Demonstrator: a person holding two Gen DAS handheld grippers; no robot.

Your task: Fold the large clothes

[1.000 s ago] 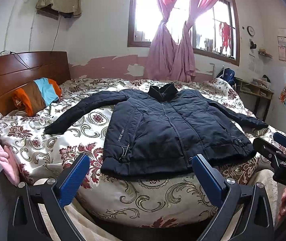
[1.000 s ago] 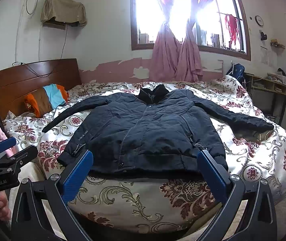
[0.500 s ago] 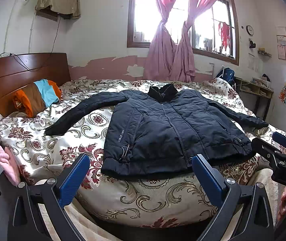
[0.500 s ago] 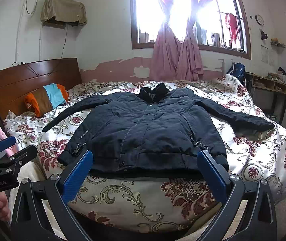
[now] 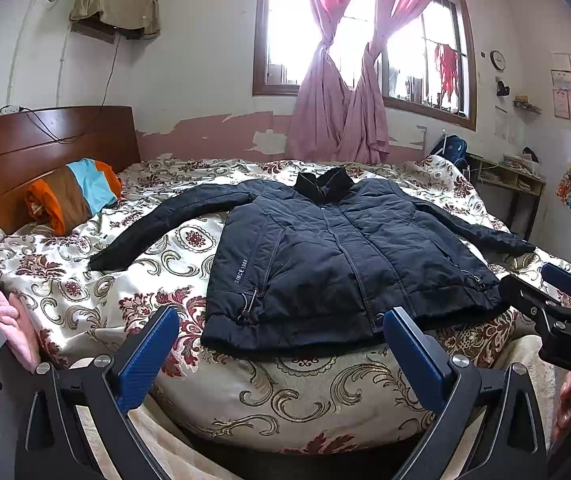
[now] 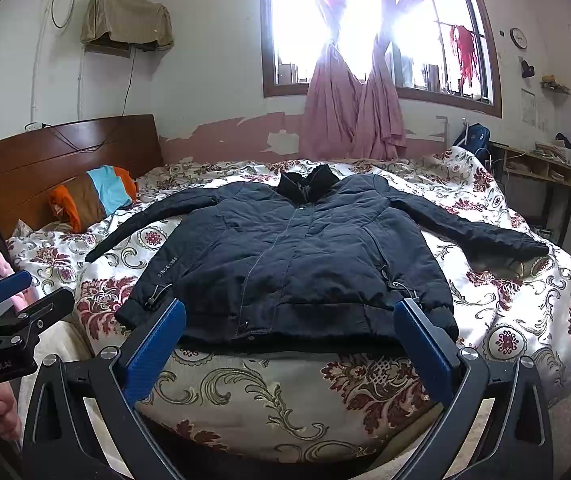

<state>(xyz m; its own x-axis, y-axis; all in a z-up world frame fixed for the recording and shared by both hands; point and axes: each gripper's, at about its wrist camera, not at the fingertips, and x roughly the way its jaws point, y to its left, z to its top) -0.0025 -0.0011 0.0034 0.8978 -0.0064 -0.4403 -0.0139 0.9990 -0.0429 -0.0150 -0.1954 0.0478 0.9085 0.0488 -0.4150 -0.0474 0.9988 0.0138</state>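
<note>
Two grippers are hovering at the near edge of the bed, neither one touching cloth. The left gripper (image 5: 281, 344) is standing with its jaws spread wide and holding nothing; its blue pads (image 5: 147, 356) are framing the lower hem of the jacket (image 5: 337, 256) from in front. The right gripper (image 6: 289, 340) is likewise released, jaws wide apart and gripping nothing, and is pointing at the same hem from a spot further to the right.

The jacket — dark navy, quilted, zipped up — is lying flat and face up on the floral bedspread (image 5: 85, 280), collar toward the window (image 5: 365, 28) and hem toward the grippers. Both sleeves are stretching outward: one is angling toward the headboard (image 5: 45, 148) side, the other is reaching toward the far right edge of the bed. White lettering is showing near the pocket on the headboard side of the front. The hem is resting just short of the mattress edge.

A striped orange, brown and blue pillow (image 5: 73, 196) is sitting against the headboard, well apart from the jacket. Pink curtains (image 5: 341, 112) are hanging knotted before the window. A pink fleece item (image 5: 1, 312) is showing at the left margin — what it belongs to cannot be told.
</note>
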